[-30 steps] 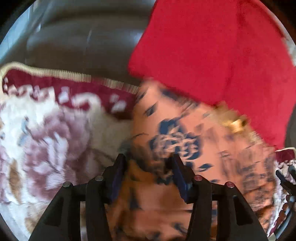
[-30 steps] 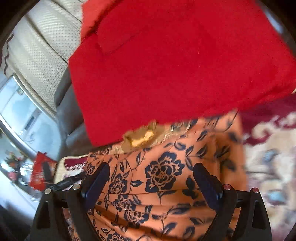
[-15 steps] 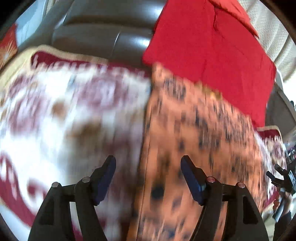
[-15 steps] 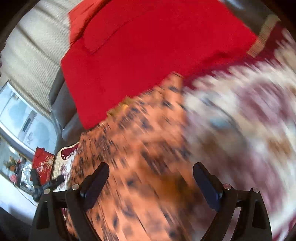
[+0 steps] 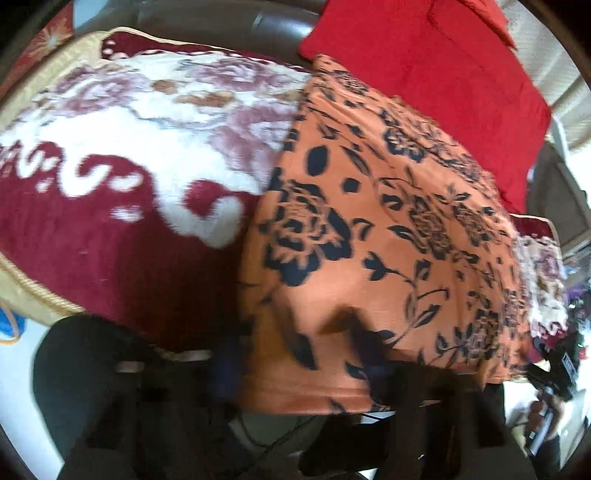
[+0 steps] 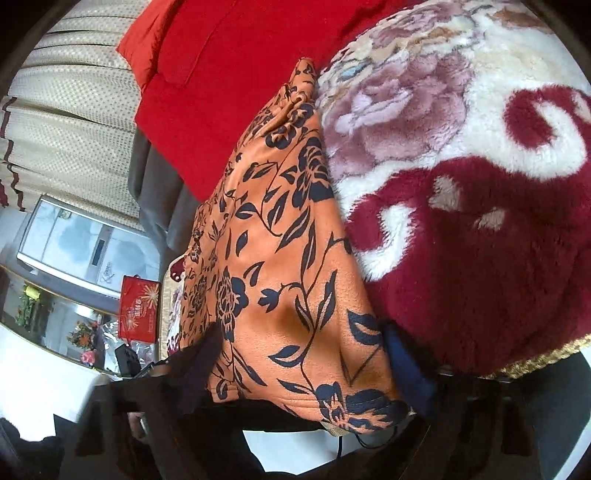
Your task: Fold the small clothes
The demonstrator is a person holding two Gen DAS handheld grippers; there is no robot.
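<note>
An orange garment with dark blue flowers (image 5: pixel 388 229) lies spread on a fluffy red and white floral blanket (image 5: pixel 122 147). It also shows in the right wrist view (image 6: pixel 280 258). My left gripper (image 5: pixel 299 365) is open at the garment's near hem, one finger on each side of the left corner. My right gripper (image 6: pixel 306 373) is open at the near hem too, its fingers spread around the right corner. Both grippers are blurred and dark. The cloth drapes over the blanket's front edge.
A red cushion (image 5: pixel 436 74) leans on the dark sofa back (image 5: pixel 207 18) behind the garment, also seen in the right wrist view (image 6: pixel 229 74). Beige curtains (image 6: pixel 70 122) and a red bag (image 6: pixel 138 308) stand beyond. The other gripper (image 5: pixel 554 373) shows at the right edge.
Both grippers have pulled back from the far end of the garment to its near hem. The left gripper's fingers, narrow on the cloth a second ago, now stand wide.
</note>
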